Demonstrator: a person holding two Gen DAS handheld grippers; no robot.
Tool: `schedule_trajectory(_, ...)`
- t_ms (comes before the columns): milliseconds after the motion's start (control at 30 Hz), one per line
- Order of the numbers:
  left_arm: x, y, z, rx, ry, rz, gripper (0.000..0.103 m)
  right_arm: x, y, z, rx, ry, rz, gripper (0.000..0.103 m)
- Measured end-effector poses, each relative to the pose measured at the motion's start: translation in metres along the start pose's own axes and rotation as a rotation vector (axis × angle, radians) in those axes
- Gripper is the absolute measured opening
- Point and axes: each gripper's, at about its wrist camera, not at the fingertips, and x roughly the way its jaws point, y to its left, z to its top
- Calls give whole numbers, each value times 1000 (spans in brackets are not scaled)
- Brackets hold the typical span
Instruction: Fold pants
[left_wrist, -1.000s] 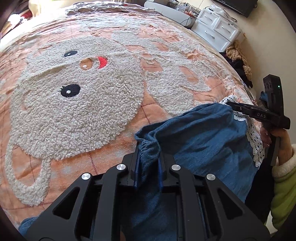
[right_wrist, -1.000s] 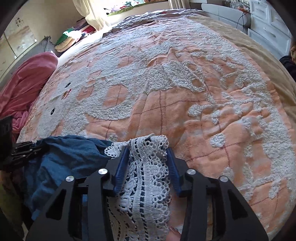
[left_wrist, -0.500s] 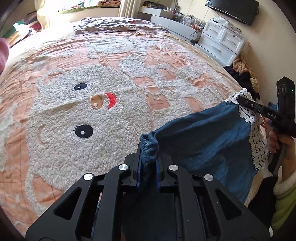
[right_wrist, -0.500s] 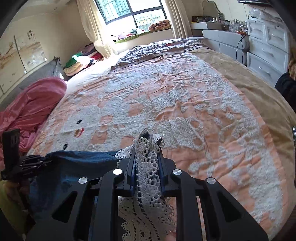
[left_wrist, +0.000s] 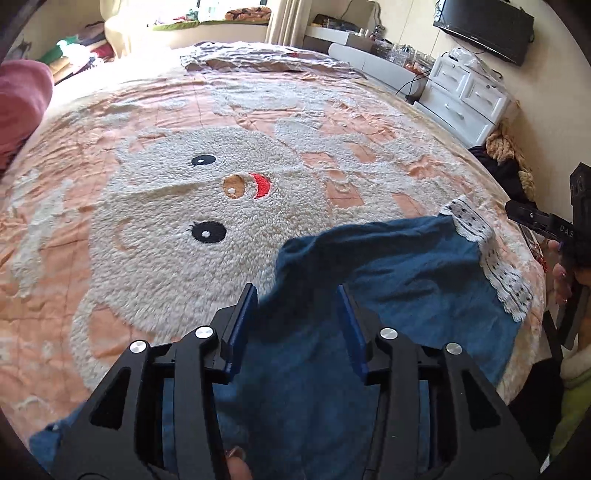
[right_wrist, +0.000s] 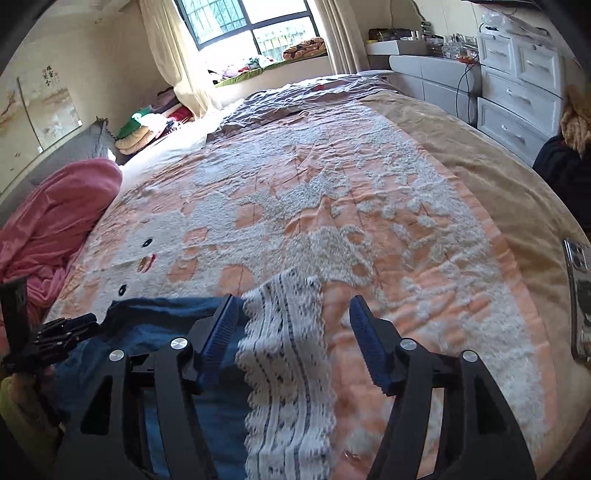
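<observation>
Your left gripper (left_wrist: 297, 314) tilts down over the bed (left_wrist: 147, 229), its jaws opening; the blue pants (left_wrist: 406, 266) lie between the pads, which no longer press the cloth. Your right gripper (right_wrist: 291, 332) also angles down, jaws opening wide, with the lace hem (right_wrist: 284, 332) loose between them, near the left pad. The pants lie spread at the bed's near edge. Your right hand (left_wrist: 561, 266) grips its handle beside the lace.

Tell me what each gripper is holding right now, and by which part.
Nothing. Both sets of jaws are opening: the left gripper straddles the pants fabric, the right gripper their lace hem, unpinched.
</observation>
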Motion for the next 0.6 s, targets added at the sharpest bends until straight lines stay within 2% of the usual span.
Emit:
schedule_trajectory(100, -44, -2, -35, 8, -33, 79, 44, -27, 2, -27, 18, 5, 17, 65)
schedule_trajectory(200, -89, 13, -73, -70, -76, 112, 44, -43, -7, -55, 78, 29, -20, 65)
schedule_trajectory(300, -122, 35, -103, -160, -102, 202, 47, -54, -7, -77, 93, 38, -35, 65)
schedule_trajectory(367, -136, 53, -115, -216, -117, 260, 49, -49, -1, -84, 72, 70, -40, 65)
schedule_trajectory(400, -140, 62, -119, -235, -125, 297, 56, -45, 1, -85, 63, 82, -53, 65)
schedule_trajectory(433, -140, 68, -120, -253, -116, 313, 57, -40, 4, -85, 52, 97, -70, 65)
schedule_trajectory(500, -138, 76, -123, -284, -107, 305, 59, -32, 6, -86, 46, 121, -89, 65)
schedule_trajectory(600, -124, 71, -126, -257, -78, 311, 62, -22, 6, -90, 40, 163, -101, 63)
